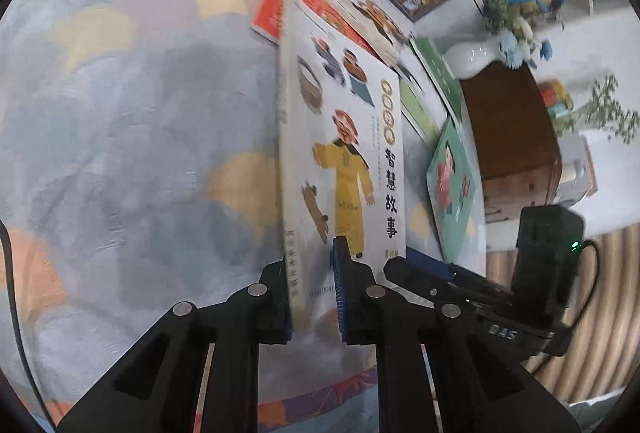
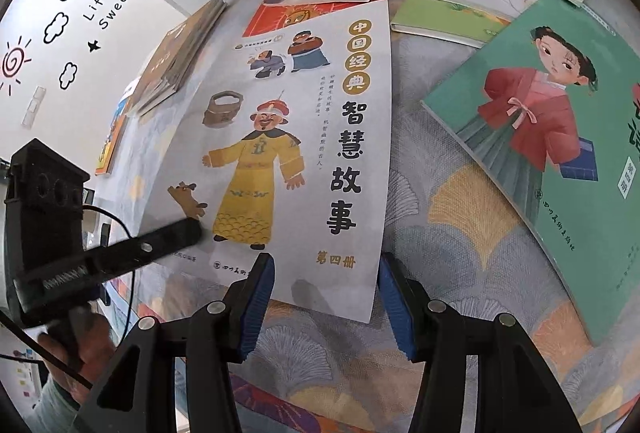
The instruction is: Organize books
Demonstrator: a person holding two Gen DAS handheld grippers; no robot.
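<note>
On the left, the left gripper (image 1: 316, 297) is clamped on the near spine corner of the white storybook (image 1: 344, 153), which is tilted up off the patterned cloth (image 1: 120, 113). Further right, the right gripper (image 2: 326, 303) is held unclenched, its blue pads (image 2: 394, 307) parted at the book's near edge. The green book (image 2: 552, 137) is seen lying flat at the right.

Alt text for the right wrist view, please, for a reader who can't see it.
The open right gripper hovers at the near edge of a white storybook showing a yellow-robed figure, while the left gripper grips its left edge. A green book and others lie on the patterned cloth.
</note>
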